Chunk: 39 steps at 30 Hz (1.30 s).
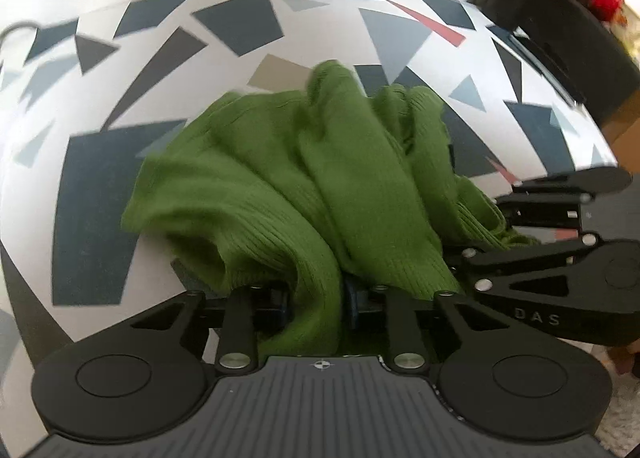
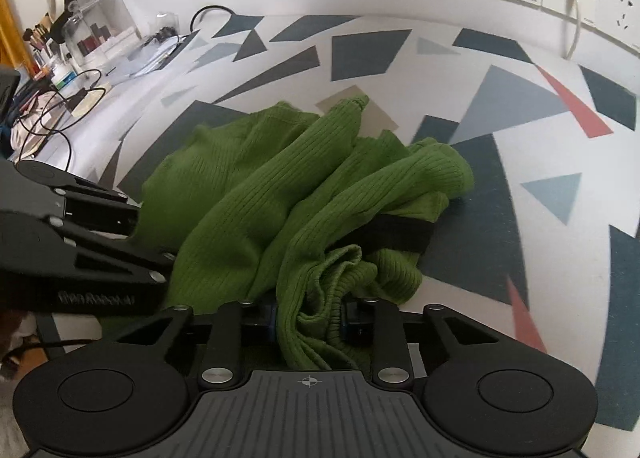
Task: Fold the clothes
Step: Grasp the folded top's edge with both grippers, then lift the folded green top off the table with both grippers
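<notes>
The green ribbed garment point(image 1: 280, 186) lies bunched on my bench's patterned cloth point(image 1: 96, 210), a black band point(image 2: 396, 232) across one fold. My left tool point(image 1: 316, 302) and right tool point(image 2: 308, 314) each clench a fold, side by side. Clutter and cables point(image 2: 68, 70) crowd the bench's far-left end; fabric hides my fingertips.

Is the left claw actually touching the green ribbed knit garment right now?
Touching. The left wrist view shows the left claw closed on a fold of the green ribbed knit garment, with fabric bunched between its fingers.
</notes>
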Each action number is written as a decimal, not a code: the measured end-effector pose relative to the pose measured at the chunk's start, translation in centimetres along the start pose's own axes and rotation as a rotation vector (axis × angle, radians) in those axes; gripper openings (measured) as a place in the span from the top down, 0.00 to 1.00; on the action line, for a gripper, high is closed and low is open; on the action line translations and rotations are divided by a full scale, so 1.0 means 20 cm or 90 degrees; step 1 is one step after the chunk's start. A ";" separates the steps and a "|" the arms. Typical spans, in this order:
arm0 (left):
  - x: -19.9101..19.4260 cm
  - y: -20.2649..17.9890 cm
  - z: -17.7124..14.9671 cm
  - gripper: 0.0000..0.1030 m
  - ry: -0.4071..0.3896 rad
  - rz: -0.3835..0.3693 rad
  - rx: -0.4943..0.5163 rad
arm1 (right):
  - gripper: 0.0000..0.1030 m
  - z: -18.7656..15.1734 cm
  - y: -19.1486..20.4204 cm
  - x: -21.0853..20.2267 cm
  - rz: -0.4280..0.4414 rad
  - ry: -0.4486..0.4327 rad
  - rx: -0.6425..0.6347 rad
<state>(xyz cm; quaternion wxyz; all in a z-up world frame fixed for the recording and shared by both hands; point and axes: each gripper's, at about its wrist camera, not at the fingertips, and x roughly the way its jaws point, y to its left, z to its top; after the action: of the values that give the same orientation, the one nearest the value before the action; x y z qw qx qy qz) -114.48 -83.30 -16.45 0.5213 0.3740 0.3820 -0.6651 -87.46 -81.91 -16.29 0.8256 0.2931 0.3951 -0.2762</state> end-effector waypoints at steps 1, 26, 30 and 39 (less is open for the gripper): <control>-0.01 0.00 0.00 0.80 -0.003 0.000 0.000 | 0.77 0.00 0.00 0.00 0.004 0.000 0.002; -0.63 0.28 -0.40 0.81 -0.213 0.010 -0.089 | 0.80 0.03 0.46 -0.36 0.042 -0.120 -0.064; -0.86 0.49 -0.69 0.81 -0.263 0.039 -0.137 | 0.80 0.00 0.79 -0.45 0.057 -0.133 -0.131; -1.48 1.14 -1.63 0.81 -0.355 0.164 -0.286 | 0.80 -0.14 1.70 -0.54 0.137 -0.141 -0.312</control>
<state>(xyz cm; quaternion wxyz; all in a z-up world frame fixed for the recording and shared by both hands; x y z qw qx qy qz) -83.60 -45.62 -6.61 0.7535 0.0998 0.3117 -0.5701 -71.28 -54.54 -0.04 0.9345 0.0935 0.3241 -0.1136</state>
